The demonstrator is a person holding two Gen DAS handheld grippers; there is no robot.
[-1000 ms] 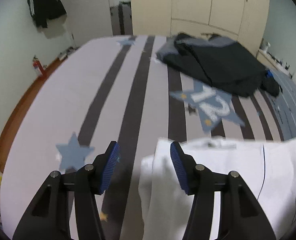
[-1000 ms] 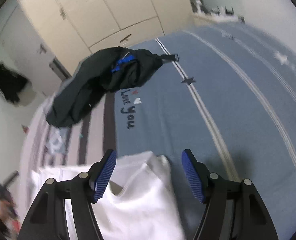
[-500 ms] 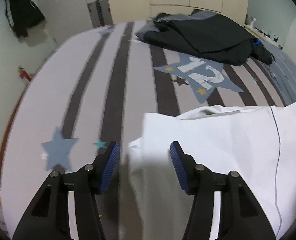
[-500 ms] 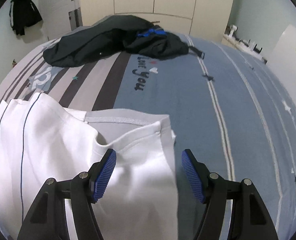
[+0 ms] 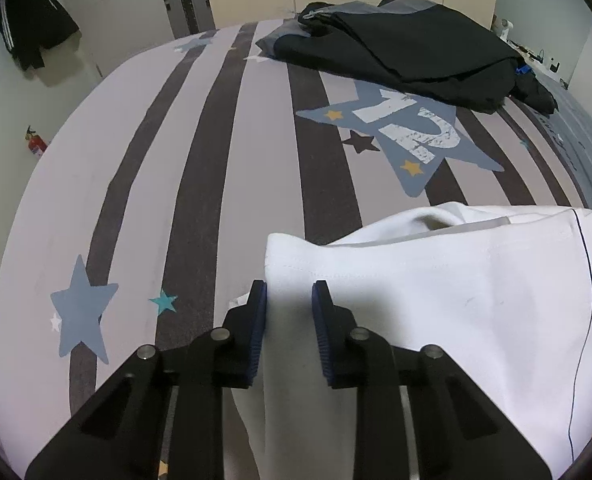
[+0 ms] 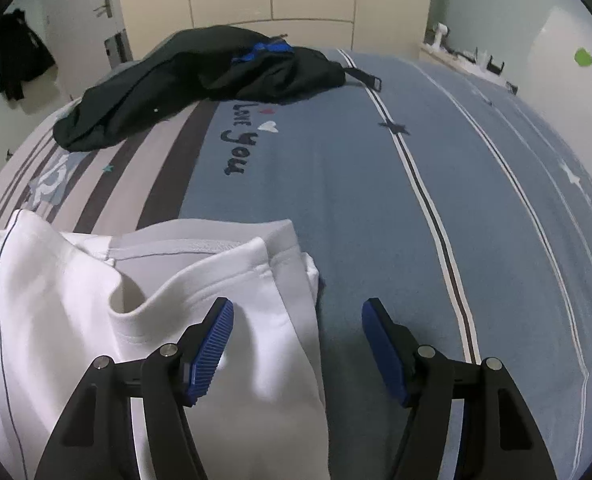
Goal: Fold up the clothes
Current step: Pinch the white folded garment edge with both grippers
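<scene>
Now the left gripper [image 5: 288,300] pinches the white garment's [image 5: 436,300] edge — the right gripper [image 6: 298,320] gapes wide, straddling its corner.

A blue star [image 5: 400,140] on the striped bedsheet [image 5: 224,168] bears "12"; its blue half [image 6: 336,200] apparently reads "Love you" [image 6: 240,140].

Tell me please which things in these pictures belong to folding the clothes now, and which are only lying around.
Belongs to the job:
- white cotton garment with thin dark line
- left tongs, closed on its edge
- right tongs, open over its other edge

Only lying around:
- heap of black clothes
- striped star-print bedsheet
- black jacket hanging on the wall
- small red fire extinguisher
</scene>
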